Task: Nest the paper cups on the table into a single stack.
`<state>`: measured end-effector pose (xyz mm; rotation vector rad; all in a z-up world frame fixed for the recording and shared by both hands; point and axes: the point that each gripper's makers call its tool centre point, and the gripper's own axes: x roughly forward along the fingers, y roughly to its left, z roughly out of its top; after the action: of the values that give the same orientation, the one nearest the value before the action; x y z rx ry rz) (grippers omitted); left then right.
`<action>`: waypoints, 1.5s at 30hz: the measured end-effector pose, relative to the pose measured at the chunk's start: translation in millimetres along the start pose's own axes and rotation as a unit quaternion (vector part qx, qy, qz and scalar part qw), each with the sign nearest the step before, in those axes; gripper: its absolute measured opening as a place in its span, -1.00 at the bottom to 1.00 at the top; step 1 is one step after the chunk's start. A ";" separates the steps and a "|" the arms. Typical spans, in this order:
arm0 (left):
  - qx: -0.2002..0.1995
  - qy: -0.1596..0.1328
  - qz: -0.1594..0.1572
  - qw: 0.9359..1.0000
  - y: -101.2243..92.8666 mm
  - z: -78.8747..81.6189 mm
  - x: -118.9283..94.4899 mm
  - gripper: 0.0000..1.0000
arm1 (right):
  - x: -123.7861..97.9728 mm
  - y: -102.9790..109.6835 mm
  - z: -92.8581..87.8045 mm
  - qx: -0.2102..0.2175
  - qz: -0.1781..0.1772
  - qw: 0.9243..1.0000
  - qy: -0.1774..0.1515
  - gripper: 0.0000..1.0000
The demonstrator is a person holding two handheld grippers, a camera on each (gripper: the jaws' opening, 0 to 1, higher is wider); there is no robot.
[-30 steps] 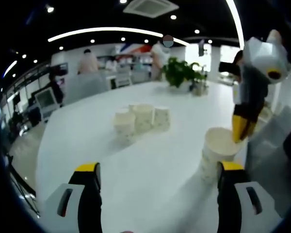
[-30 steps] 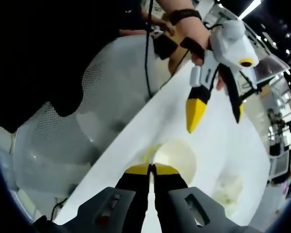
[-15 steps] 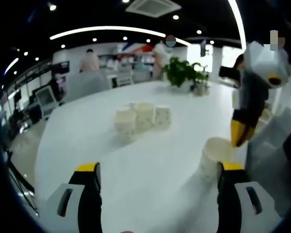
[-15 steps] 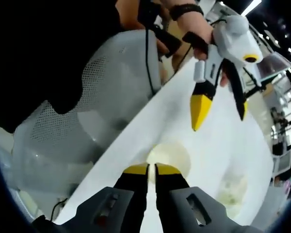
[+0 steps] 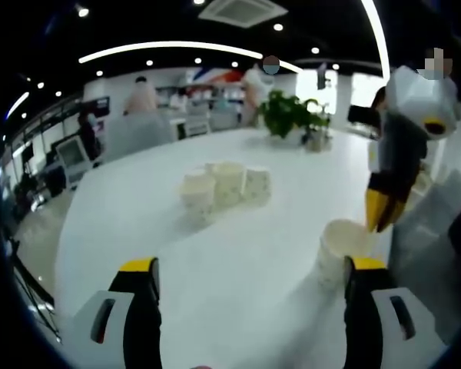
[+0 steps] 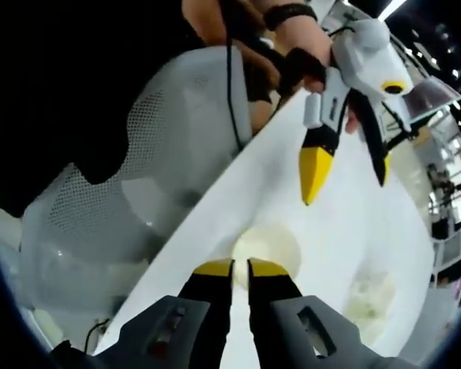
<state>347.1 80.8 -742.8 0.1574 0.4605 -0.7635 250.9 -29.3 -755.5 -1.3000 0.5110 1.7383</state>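
Three paper cups (image 5: 224, 185) stand close together mid-table in the left gripper view. Near the table's right edge is a short stack of cups (image 5: 339, 252). My right gripper (image 5: 380, 217) comes down from the upper right with its yellow tips at the stack's rim. In the right gripper view I look down into that top cup (image 6: 266, 244); my right gripper (image 6: 240, 267) has only a narrow gap between its jaws, with the cup's near rim in it. My left gripper (image 5: 252, 265) is wide open with nothing between its fingers, low over the table, and it hangs open above the cup as left gripper (image 6: 349, 169).
A potted plant (image 5: 290, 113) stands at the table's far end. People and desks fill the background. A grey mesh chair (image 6: 169, 169) sits just off the table edge (image 6: 215, 192) beside the stack. A person's hand (image 6: 296, 34) holds the left gripper.
The top cup has sunk lower onto the stack, with the right gripper following it down. The gap between the right jaws has widened a little. The left gripper stays open.
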 end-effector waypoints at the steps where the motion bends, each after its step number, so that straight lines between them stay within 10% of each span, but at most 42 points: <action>1: -0.004 -0.003 -0.001 1.000 -0.4 0.6 0.0 0.97 | -1.1 -0.3 -0.4 0.007 -0.003 1.000 0.000 -0.94; 23: 0.006 -0.005 -0.006 1.000 -1.7 4.4 -2.0 0.97 | -18.2 -5.0 3.4 0.087 -0.058 0.994 -0.039 -0.64; 34: 0.009 -0.005 -0.009 1.000 -1.8 5.7 -1.7 0.97 | -25.8 -15.9 -3.2 0.163 -0.124 0.977 -0.061 -0.22; 45: 0.017 -0.006 -0.015 1.000 -1.7 9.0 -1.3 0.97 | -41.8 -19.4 -16.2 0.256 -0.186 0.945 -0.088 -0.01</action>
<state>348.2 77.8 -734.2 0.1775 0.4401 -0.8023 278.7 -48.0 -719.8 -0.7983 0.5292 1.2775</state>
